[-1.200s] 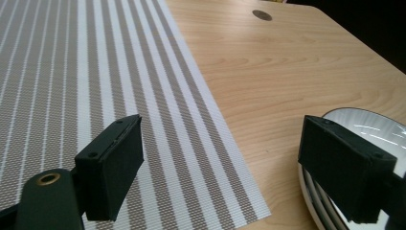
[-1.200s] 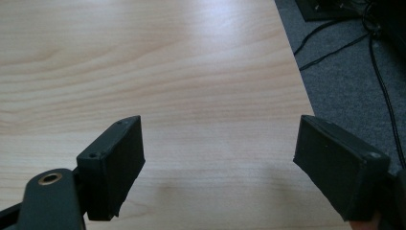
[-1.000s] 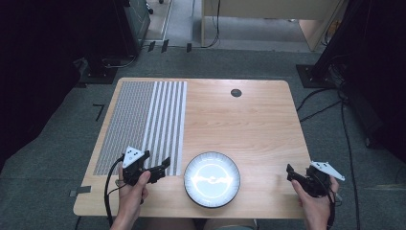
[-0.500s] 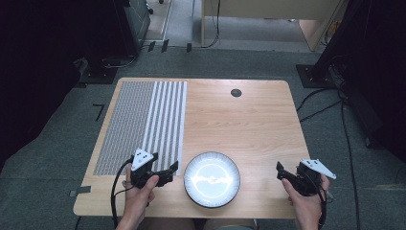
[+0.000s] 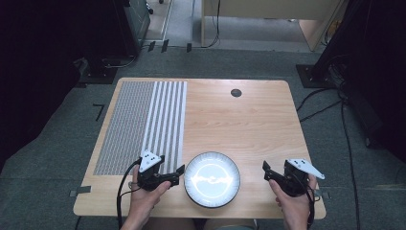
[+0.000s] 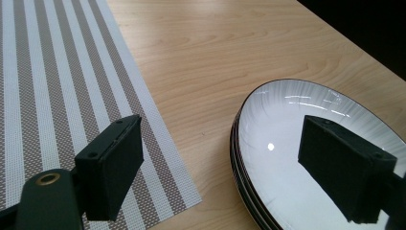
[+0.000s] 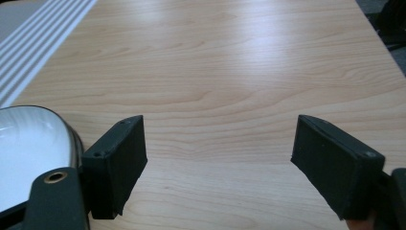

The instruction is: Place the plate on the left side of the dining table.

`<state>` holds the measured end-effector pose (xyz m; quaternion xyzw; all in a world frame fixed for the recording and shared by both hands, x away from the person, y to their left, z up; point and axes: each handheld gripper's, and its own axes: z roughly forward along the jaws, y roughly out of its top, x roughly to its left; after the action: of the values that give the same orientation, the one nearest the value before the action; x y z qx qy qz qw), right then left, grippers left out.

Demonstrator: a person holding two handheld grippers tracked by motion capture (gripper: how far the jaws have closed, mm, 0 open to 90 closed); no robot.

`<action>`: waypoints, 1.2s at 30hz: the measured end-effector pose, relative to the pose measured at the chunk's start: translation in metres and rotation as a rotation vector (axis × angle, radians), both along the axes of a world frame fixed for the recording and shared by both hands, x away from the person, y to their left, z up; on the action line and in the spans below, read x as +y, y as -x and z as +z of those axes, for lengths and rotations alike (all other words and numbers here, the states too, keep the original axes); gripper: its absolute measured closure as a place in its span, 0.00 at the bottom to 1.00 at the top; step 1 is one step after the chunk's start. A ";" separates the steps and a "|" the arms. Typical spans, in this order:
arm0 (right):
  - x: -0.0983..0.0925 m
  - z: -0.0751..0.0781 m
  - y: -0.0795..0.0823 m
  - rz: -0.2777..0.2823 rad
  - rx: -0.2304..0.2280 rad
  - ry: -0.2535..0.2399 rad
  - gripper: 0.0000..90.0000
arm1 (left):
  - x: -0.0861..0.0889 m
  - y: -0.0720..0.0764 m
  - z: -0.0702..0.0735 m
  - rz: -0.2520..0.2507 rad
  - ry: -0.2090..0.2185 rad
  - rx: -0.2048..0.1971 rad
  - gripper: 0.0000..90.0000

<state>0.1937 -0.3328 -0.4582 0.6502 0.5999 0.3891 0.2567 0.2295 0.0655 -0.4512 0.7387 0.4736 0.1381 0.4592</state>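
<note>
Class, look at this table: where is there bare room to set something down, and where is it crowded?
Free: the bare wood between the striped placemat and the table's right edge, beyond the stacked plates, apart from a small dark round spot near the far edge. Crowded: the near edge, where the left gripper and right gripper, both open, flank the plates.

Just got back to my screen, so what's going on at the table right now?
A person holds a hand-held gripper in each hand near the table's front edge. The left hand-held gripper is open beside the stacked plates, at the corner of the striped placemat. The right hand-held gripper is open too, off to the plates' other side. Nothing is grasped yet.
</note>
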 end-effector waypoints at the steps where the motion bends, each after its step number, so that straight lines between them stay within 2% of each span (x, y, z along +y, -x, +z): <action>1: 0.002 0.001 0.000 0.003 -0.002 -0.008 0.21 | -0.001 0.000 -0.001 -0.002 -0.002 0.005 0.17; 15: 0.029 0.001 0.002 0.041 -0.014 -0.055 0.24 | -0.011 0.002 -0.008 -0.017 -0.022 0.034 0.18; 18: 0.035 0.000 0.002 0.055 -0.015 -0.050 0.26 | -0.014 0.003 -0.009 -0.019 -0.030 0.036 0.23; 25: 0.045 -0.004 0.003 0.080 -0.020 -0.026 0.34 | -0.018 0.004 -0.012 -0.028 -0.041 0.048 0.25; 26: 0.047 -0.005 0.003 0.088 -0.020 -0.039 0.39 | -0.020 0.005 -0.013 -0.031 -0.043 0.051 0.25; 28: 0.048 -0.005 0.004 0.101 -0.029 -0.064 0.42 | -0.021 0.005 -0.013 -0.034 -0.048 0.053 0.26; 36: 0.055 -0.008 0.008 0.101 -0.065 -0.091 0.57 | -0.026 0.007 -0.017 -0.055 -0.052 0.064 0.37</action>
<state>0.1860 -0.2776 -0.4662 0.6172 0.6048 0.4494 0.2264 0.2220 0.0395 -0.4683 0.7673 0.4638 0.1137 0.4280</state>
